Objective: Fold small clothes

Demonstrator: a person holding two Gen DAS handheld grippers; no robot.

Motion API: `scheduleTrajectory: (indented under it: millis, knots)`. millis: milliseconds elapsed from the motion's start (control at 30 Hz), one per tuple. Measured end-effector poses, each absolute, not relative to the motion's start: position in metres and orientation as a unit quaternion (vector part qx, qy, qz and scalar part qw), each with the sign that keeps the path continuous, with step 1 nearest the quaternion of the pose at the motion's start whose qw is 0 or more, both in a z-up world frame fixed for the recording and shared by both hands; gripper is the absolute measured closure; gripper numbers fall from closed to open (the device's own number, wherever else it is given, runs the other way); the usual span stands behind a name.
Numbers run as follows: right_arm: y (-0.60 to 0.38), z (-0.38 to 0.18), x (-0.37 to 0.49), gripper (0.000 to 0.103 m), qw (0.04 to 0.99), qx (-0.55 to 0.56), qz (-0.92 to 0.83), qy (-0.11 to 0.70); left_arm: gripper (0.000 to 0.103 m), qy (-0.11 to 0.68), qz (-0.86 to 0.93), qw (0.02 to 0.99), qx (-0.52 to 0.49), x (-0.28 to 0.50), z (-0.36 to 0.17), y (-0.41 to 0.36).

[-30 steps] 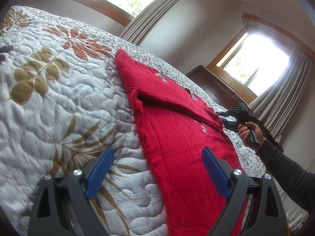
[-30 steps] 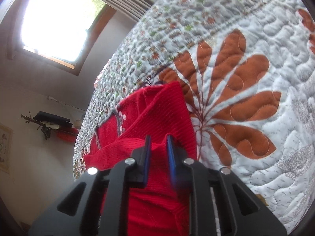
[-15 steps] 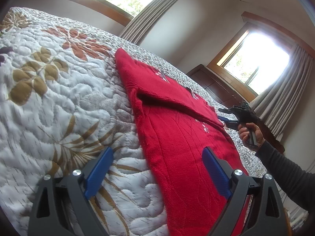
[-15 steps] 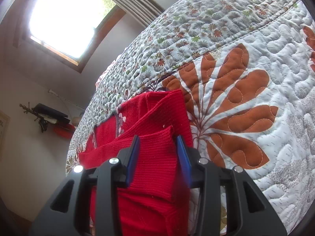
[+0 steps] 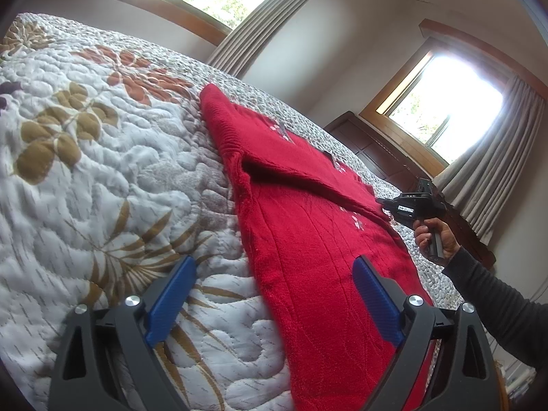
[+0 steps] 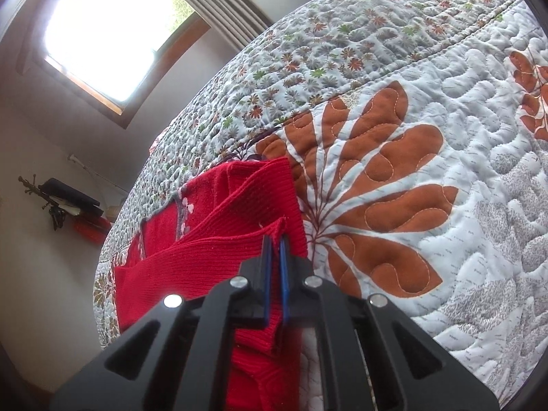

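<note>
Left wrist view shows one red knitted sweater [image 5: 308, 239] lying flat on a quilted floral bedspread [image 5: 102, 178], its near hem running under the camera and its left edge straight along the quilt; wide bare quilt lies to the left of it, and only a narrow strip of quilt shows beyond its right edge; one folded-over flap crosses the sweater's middle; the left gripper [image 5: 274, 294] hangs above the near hem, its two blue pads spread wide and gripping nothing, one pad over the quilt and one over the sweater; at the sweater's right edge a hand [image 5: 433, 236] in a dark sleeve [image 5: 496, 294] holds the right gripper [image 5: 380, 202] against the flap's corner; right wrist view shows the right gripper [image 6: 275, 243] pinched tight on a ribbed red edge of the sweater [image 6: 212, 239], the blue pads nearly meeting with the knit between them; open quilt [image 6: 445, 205] spreads to the right; two windows show, each with grey curtains.
</note>
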State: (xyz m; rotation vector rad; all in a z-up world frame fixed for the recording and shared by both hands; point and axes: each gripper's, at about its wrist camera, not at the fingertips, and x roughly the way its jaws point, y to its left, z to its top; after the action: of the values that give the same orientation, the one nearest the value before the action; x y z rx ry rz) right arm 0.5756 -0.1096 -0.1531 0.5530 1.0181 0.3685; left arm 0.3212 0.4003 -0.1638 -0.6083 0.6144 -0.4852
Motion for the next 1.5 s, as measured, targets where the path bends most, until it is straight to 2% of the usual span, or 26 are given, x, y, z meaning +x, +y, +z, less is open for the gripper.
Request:
scheduleTrajectory:
  millis: [133,233,367,433,467,500,533,567,633,733,867,1000,1300,1367,1500]
  knots:
    - [-0.112,-0.144,0.563,0.087,0.832,0.262,0.167,0.46,0.009,0.312,-0.22,0.877,-0.291,0.324,-0.155,0.401]
    - [-0.104,-0.127,0.541,0.085,0.845,0.247,0.199,0.431,0.004,0.334,-0.199,0.868,-0.309,0.32,-0.142,0.401]
    - [-0.086,-0.147,0.534,0.079,0.824,0.227,0.219,0.471,0.004,0.356,-0.2,0.864,-0.294,0.309,-0.129,0.389]
    - [-0.092,-0.163,0.533,0.087,0.819,0.235,0.205,0.481,0.004,0.382,-0.189,0.861,-0.278,0.304,-0.131,0.383]
    - [-0.097,-0.163,0.528,0.087,0.822,0.243,0.199,0.475,0.004,0.39,-0.183,0.86,-0.274,0.299,-0.132,0.382]
    - [-0.101,-0.159,0.518,0.083,0.826,0.249,0.196,0.466,0.004,0.395,-0.175,0.86,-0.272,0.293,-0.131,0.383]
    - [-0.104,-0.152,0.504,0.064,0.829,0.254,0.199,0.456,0.004,0.399,-0.169,0.858,-0.274,0.285,-0.131,0.385]
    - [-0.105,-0.146,0.484,0.053,0.832,0.256,0.208,0.446,0.004,0.401,-0.168,0.856,-0.281,0.275,-0.13,0.388]
    - [-0.106,-0.135,0.431,0.049,0.833,0.243,0.25,0.429,0.004,0.404,-0.171,0.849,-0.296,0.251,-0.129,0.394]
    - [-0.111,-0.141,0.34,0.038,0.823,0.211,0.294,0.438,0.004,0.41,-0.166,0.846,-0.298,0.211,-0.132,0.398]
    - [-0.134,-0.17,0.241,0.035,0.814,0.197,0.29,0.464,0.004,0.431,-0.162,0.831,-0.313,0.167,-0.145,0.4]
    - [-0.155,-0.207,0.197,0.033,0.785,0.227,0.293,0.496,0.004,0.46,-0.181,0.796,-0.349,0.144,-0.168,0.399]
    - [-0.132,-0.229,0.205,0.033,0.767,0.222,0.318,0.511,0.004,0.466,-0.2,0.781,-0.364,0.135,-0.176,0.388]
    - [-0.128,-0.231,0.212,0.028,0.763,0.224,0.322,0.514,0.004,0.477,-0.208,0.775,-0.358,0.138,-0.176,0.385]
    - [-0.123,-0.232,0.212,0.027,0.757,0.221,0.337,0.515,0.005,0.492,-0.248,0.743,-0.38,0.143,-0.177,0.372]
